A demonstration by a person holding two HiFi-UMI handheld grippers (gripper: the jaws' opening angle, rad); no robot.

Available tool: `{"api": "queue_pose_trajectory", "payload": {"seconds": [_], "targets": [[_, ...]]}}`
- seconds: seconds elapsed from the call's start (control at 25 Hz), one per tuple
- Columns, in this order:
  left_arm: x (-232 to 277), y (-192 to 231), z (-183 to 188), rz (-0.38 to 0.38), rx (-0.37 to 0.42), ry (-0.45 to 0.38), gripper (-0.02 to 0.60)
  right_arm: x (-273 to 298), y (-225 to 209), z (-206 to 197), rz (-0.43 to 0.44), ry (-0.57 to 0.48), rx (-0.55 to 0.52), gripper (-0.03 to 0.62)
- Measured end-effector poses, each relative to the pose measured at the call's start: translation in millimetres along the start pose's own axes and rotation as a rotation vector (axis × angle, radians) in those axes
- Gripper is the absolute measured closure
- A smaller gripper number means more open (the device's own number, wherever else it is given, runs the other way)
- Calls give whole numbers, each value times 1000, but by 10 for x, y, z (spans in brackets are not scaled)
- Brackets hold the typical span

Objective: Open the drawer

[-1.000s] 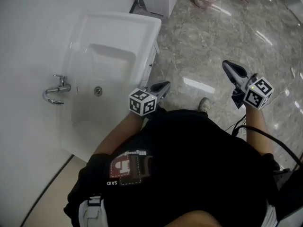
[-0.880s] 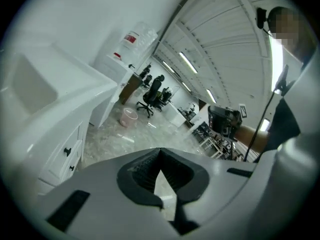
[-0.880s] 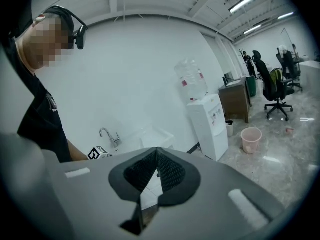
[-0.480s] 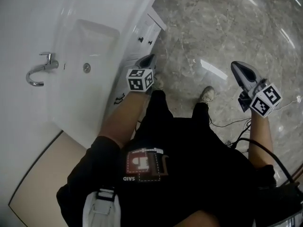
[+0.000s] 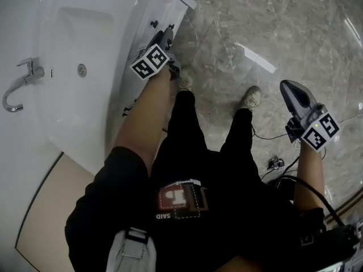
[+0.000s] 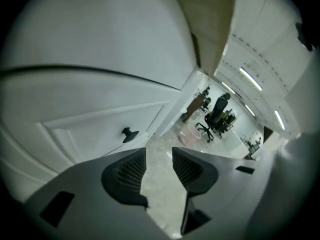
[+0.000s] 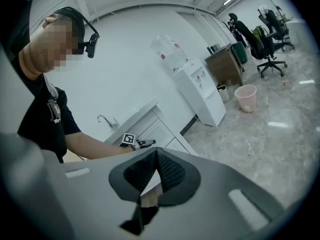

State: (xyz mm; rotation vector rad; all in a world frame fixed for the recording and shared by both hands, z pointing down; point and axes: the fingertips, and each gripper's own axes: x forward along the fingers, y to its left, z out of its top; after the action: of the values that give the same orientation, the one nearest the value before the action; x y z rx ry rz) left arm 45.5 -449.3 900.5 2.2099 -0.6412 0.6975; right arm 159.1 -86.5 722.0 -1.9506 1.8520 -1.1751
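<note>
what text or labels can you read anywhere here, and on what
No text can be quoted.
The chest badge: personal print, not read off.
The water bottle: red label, too blurred to read.
The left marker cube and right marker cube: square code patterns, no words.

Glossy white basin [image 5: 113, 16], smooth white drawer front [image 6: 95, 129], polished stone floor [image 5: 266, 21]

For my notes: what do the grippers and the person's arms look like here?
The left gripper and right gripper have grey tapered jaws with black ribbed pads; each carries a white cube of black square markers. A black cable runs beside the right arm. The person wears a black short-sleeved shirt.
</note>
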Motion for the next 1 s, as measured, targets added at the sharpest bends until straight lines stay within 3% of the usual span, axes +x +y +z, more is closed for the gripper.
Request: {"api": "queue_pose_trajectory", "payload": {"seconds": [0.08, 0.2, 0.4, 0.72, 1.0], "targets": [[94, 152, 26, 5, -108, -44, 398, 60, -32, -107, 8, 7, 13, 598], [145, 367, 40, 21, -238, -109, 373, 143, -40, -215, 19, 20, 24, 599], [215, 497, 123, -8, -358, -190, 365, 255, -42, -276, 36, 37, 28, 599], [365, 533, 248, -3, -425, -253, 365, 304, -72, -378, 33, 54, 61, 599], [426, 578, 244, 30, -434, -237, 368, 327, -110, -383, 29, 49, 70, 599]]}}
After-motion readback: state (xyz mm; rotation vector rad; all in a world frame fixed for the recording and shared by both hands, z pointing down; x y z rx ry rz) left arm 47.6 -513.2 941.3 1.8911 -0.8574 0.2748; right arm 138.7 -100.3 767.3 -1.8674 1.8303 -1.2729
